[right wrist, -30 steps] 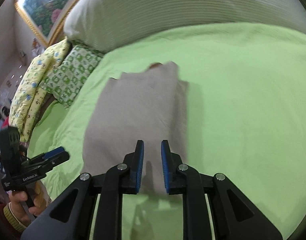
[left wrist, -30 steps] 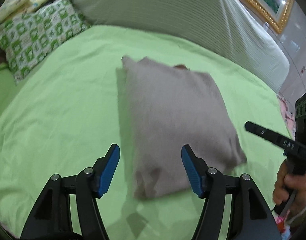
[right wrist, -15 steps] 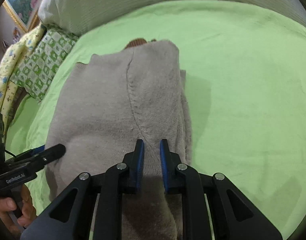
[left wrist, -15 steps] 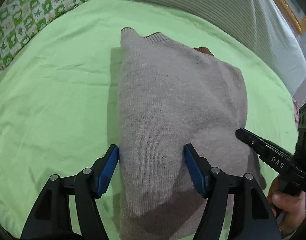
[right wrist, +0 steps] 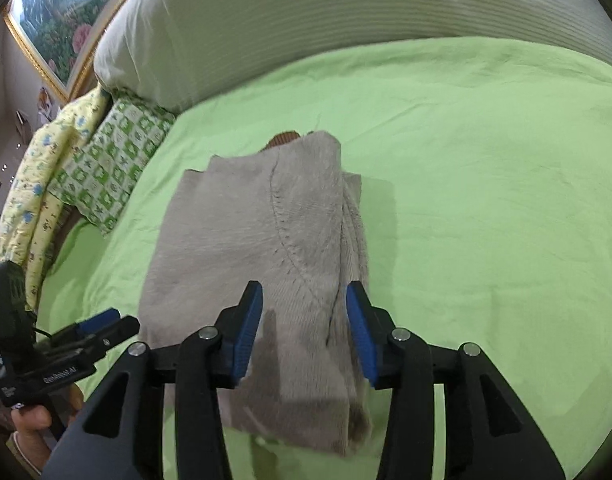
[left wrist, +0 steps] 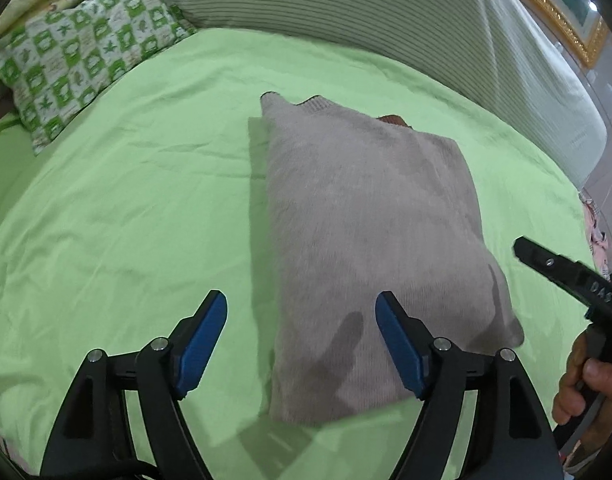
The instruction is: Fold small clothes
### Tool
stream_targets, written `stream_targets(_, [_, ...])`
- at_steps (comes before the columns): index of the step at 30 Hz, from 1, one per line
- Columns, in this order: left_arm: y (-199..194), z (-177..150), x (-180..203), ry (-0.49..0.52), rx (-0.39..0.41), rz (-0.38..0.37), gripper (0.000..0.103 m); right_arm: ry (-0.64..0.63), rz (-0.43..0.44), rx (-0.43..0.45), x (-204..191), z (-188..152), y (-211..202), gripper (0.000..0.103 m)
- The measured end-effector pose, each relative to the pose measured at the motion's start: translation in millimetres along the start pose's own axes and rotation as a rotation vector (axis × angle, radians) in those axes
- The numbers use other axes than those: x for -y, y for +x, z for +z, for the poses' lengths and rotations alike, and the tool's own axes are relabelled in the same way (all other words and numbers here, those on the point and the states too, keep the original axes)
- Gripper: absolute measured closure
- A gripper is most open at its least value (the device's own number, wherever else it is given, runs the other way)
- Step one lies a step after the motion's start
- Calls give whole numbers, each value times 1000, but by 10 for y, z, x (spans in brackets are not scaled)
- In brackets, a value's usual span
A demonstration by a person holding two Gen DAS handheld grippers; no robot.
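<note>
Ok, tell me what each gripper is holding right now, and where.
Nothing. Left gripper and right gripper are open above the folded grey sweater, jaws just widened.

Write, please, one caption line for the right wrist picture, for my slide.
Right gripper, jaws just opened and empty, above a folded grey sweater on a green bedsheet.

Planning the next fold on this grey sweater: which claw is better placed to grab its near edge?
Probably the right claw: its open jaws, just opened wider, straddle the near part of the grey sweater. The left claw has only one pad over it, the other above green sheet.
</note>
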State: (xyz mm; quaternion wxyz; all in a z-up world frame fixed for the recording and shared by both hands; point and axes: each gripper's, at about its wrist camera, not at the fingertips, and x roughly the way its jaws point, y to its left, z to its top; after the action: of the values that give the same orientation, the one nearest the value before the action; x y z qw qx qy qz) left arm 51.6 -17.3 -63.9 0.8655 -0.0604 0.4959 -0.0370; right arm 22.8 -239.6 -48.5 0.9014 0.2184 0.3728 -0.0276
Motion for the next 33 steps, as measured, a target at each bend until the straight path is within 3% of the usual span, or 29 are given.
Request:
stream_targets(5, [-222, -238, -24, 1, 36, 19, 22, 0, 17, 29, -98, -165, -243, 57])
stream_targets(11, [-405, -543, 52, 16, 53, 54, 21, -72, 21, 45, -290, -447, -424, 47])
stream_targets(22, [-710, -937, 152, 79, 107, 87, 21, -163, 7, 60, -442, -973, -624, 45])
stream_targets(30, [-837, -1046, 142, 94, 126, 68, 19, -188, 8, 83, -499, -1211, -765, 31])
stream_targets(33, [-814, -1069, 132, 95, 131, 114, 19, -189, 4, 102, -520, -1274, -789, 23])
